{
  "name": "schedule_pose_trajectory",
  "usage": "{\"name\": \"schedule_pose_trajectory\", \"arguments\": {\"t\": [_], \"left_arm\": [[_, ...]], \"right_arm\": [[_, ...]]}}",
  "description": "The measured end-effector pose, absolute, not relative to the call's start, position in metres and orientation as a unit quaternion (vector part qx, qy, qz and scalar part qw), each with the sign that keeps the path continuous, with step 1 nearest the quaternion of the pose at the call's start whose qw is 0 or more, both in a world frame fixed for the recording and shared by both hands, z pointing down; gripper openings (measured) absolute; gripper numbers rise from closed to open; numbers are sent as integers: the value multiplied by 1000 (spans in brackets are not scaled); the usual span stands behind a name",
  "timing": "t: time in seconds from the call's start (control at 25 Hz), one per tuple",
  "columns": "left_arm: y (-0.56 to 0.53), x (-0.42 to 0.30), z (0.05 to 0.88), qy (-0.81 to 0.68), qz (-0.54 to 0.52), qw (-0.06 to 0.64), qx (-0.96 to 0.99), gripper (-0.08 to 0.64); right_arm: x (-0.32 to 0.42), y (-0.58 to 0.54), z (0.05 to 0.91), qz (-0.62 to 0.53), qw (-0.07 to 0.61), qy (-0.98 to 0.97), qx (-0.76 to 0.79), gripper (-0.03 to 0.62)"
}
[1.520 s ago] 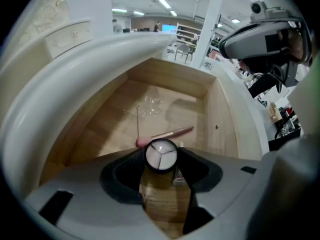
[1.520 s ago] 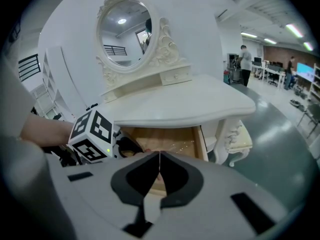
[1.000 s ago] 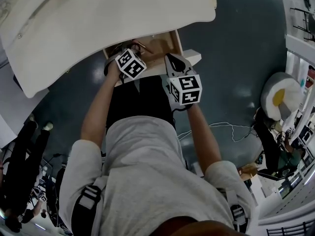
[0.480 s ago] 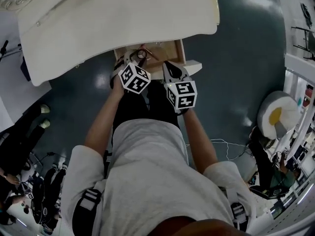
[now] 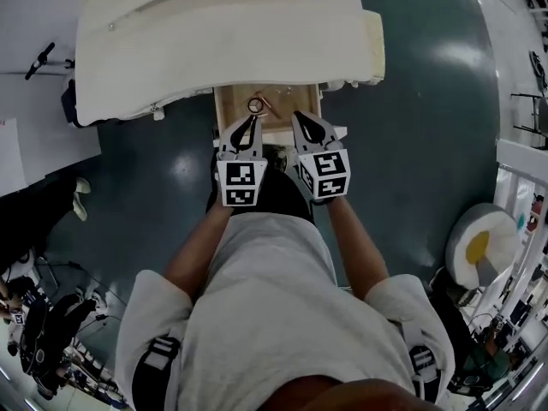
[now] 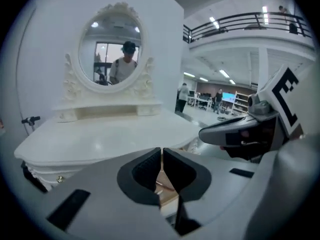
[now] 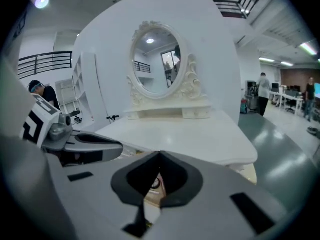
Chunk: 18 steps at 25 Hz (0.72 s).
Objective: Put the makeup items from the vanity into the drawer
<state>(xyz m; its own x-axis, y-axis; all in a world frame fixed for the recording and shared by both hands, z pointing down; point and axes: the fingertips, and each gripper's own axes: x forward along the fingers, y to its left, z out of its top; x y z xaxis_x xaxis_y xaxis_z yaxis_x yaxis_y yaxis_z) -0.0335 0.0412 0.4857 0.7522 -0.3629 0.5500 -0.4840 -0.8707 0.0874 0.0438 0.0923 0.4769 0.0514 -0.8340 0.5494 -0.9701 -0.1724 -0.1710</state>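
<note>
The white vanity (image 5: 223,32) has its wooden drawer (image 5: 295,101) pulled open below the top. In the drawer lie a small round ring-shaped item (image 5: 255,105) and a thin stick (image 5: 271,107). My left gripper (image 5: 249,120) hovers over the drawer's front edge. Its jaws are closing and nearly touch, with nothing between them in the left gripper view (image 6: 162,151). My right gripper (image 5: 300,118) is beside it at the same edge, shut and empty (image 7: 160,156). Through its jaws I glimpse the round item (image 7: 156,183). The vanity top (image 6: 115,134) is bare.
An oval mirror (image 6: 111,51) stands at the back of the vanity, with a low shelf under it. Dark floor surrounds the vanity. A person's shoe (image 5: 79,197) is at the left and a round white and yellow cushion (image 5: 475,247) at the right.
The head view has swung square onto the vanity. My left gripper has drawn back from inside the drawer to its front edge and turned straight. The right gripper stays beside it.
</note>
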Motion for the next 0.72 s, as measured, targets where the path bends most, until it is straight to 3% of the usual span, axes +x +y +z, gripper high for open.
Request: {"name": "schedule_pose_trajectory", "arguments": {"t": [0.72], "left_arm": [[76, -45, 369, -272, 144, 61, 949, 21]], "right_arm": [[-3, 113, 360, 130, 80, -655, 740, 14]]}}
